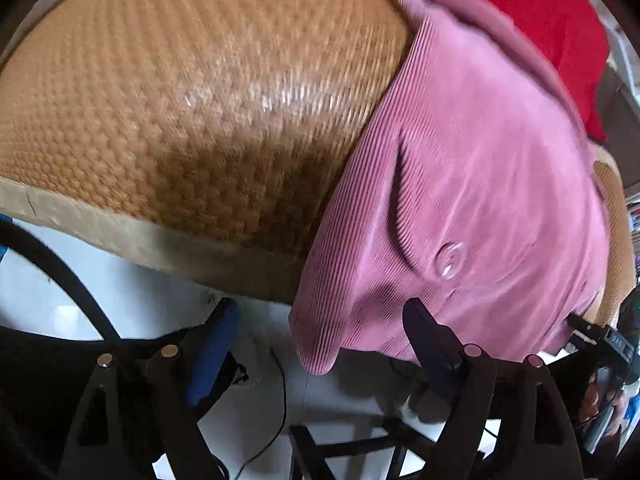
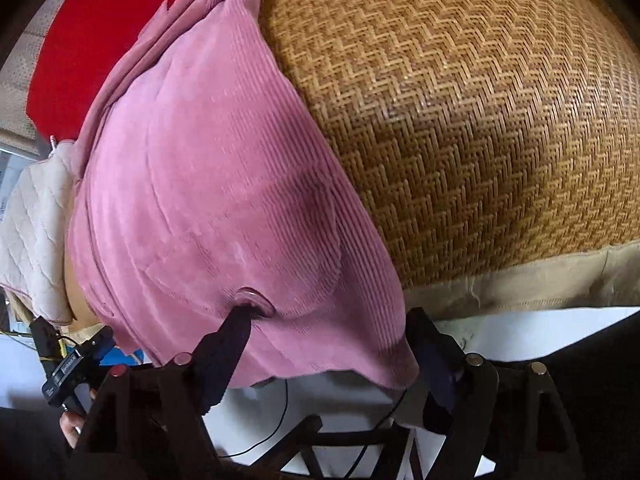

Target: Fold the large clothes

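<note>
A pink corduroy garment (image 1: pixel 480 184) with a clear button (image 1: pixel 450 259) lies on a woven rattan mat (image 1: pixel 200 100), its hem hanging over the mat's front edge. My left gripper (image 1: pixel 320 316) is open, its fingers on either side of the hanging hem corner, not closed on it. In the right wrist view the same garment (image 2: pixel 224 200) fills the left half, on the mat (image 2: pixel 480 120). My right gripper (image 2: pixel 332 324) is open, its fingers straddling the hem near the button (image 2: pixel 256 300).
A red cloth (image 1: pixel 540 20) lies beyond the pink garment, also in the right wrist view (image 2: pixel 92 40). A cream quilted cloth (image 2: pixel 36 232) sits at the left. The mat's beige fabric edge (image 2: pixel 540 280) runs along the front; white floor and black cables lie below.
</note>
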Motion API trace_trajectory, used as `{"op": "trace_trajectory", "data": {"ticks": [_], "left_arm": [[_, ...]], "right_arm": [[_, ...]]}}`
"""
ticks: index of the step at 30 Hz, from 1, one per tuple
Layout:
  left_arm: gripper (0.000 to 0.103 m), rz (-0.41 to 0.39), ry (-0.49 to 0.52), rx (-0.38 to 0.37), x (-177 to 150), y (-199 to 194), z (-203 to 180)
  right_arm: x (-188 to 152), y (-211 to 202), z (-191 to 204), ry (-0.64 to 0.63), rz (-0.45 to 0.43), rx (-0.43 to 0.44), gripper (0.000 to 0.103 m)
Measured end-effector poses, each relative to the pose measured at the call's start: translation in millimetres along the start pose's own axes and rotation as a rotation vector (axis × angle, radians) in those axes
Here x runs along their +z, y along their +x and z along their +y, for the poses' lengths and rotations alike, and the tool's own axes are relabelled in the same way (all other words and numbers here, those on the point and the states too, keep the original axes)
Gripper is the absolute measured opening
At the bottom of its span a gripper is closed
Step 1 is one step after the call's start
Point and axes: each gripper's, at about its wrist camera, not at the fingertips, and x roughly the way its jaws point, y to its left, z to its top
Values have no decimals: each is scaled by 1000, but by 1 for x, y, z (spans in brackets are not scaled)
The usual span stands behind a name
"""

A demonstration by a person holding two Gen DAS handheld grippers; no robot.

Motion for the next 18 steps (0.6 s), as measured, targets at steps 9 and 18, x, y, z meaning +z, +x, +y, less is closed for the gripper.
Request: {"op": "trace_trajectory", "data": {"ticks": [9,18], "left_arm": [[8,-8,31,-136,-9,-1,-29],[8,-108,158,-274,-18,-48,-64]], "right_arm": [[-9,10,44,-107,-7,42,21],[-13,-37,99,-188,-35,280,18]]}}
